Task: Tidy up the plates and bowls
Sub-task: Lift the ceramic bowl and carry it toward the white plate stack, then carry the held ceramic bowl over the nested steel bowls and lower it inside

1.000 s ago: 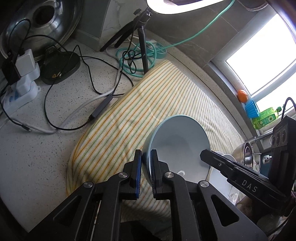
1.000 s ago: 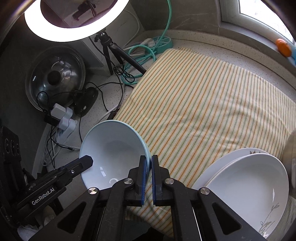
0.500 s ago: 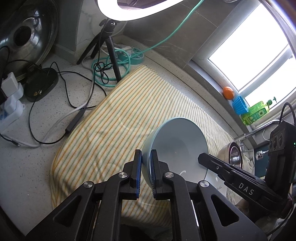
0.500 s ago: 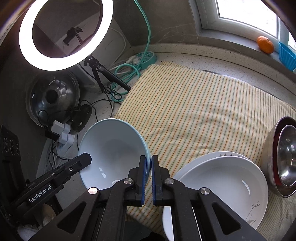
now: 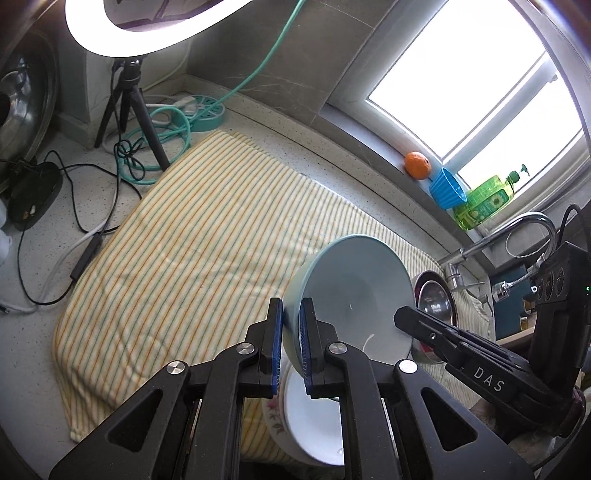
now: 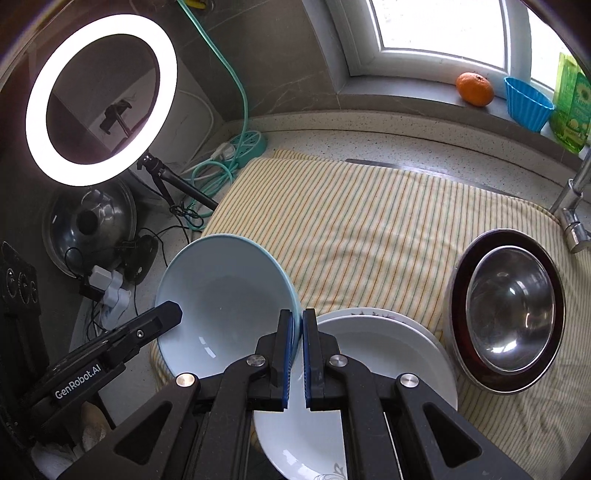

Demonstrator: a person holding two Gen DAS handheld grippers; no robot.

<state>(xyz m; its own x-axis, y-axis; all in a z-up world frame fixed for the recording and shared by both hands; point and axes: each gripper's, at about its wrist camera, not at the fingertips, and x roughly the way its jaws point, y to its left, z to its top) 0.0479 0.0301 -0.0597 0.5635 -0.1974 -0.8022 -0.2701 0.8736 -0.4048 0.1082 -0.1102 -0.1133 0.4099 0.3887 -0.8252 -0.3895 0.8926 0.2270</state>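
A pale blue bowl (image 5: 358, 291) (image 6: 225, 295) hangs tilted above the striped towel (image 5: 207, 258) (image 6: 369, 229), held by both grippers at once. My left gripper (image 5: 291, 321) is shut on its left rim, and my right gripper (image 6: 298, 332) is shut on the opposite rim. Each gripper shows in the other's view as a black arm reaching to the bowl. Below and beside the bowl lies a stack of white plates (image 5: 314, 424) (image 6: 376, 354) on the towel. Nested steel bowls (image 6: 509, 314) (image 5: 434, 299) stand to the right of the plates.
A ring light on a tripod (image 6: 99, 99) (image 5: 147, 26), a teal power strip with coiled cable (image 6: 243, 144), chargers and black wires (image 5: 44, 206) crowd the counter's left. On the window sill sit an orange (image 6: 474, 88), a blue cup (image 6: 526, 103) and a green bottle (image 5: 484, 203). A tap (image 6: 572, 206) stands right.
Both grippers have carried the blue bowl up and to the right across the towel; it now hangs over the white plates, and the steel bowls and sill have come into view.
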